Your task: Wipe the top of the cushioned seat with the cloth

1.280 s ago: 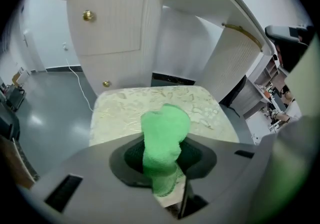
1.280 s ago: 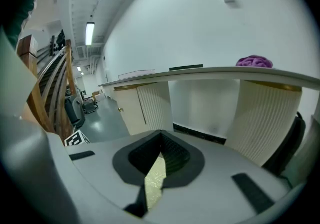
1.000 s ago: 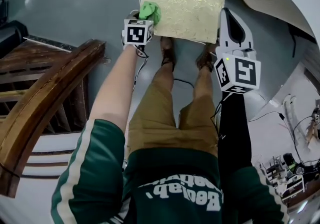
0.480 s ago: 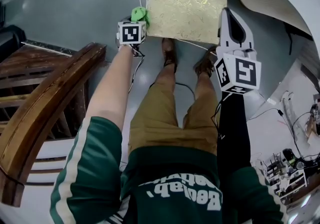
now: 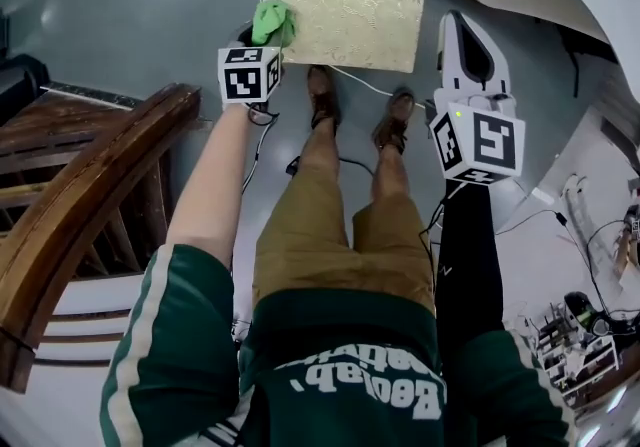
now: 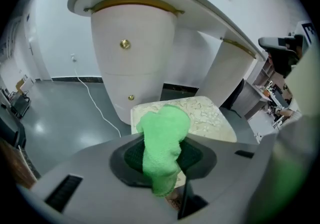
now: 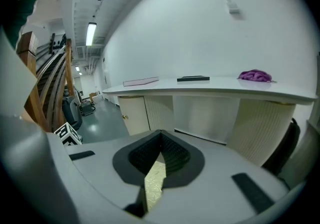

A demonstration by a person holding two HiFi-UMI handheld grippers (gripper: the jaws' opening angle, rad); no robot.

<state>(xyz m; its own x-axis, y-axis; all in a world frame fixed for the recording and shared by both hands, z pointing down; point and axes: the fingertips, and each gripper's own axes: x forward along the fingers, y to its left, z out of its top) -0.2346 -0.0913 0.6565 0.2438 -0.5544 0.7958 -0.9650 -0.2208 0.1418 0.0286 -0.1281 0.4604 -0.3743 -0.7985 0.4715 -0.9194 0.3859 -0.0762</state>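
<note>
Poised to wipe
The left tool (image 6: pixel 162 153) pinches the cloth (image 6: pixel 162 140), bunched ahead to meet the cushioned seat (image 5: pixel 350 5); the right tool (image 7: pixel 160 143) is closed, empty.

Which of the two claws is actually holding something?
The left claw: it pinches the green cloth at the cushioned seat's left edge. The right claw is closed on nothing.

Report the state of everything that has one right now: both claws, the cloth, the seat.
Left claw: shut on the green cloth.
Green cloth: bunched up, at the seat's left edge; contact with the top cannot be told.
Right claw: shut, holding nothing, off the seat's right side.
Cushioned seat: top bare apart from the cloth at its edge.
Purple cloth: lying bunched on the counter.
</note>
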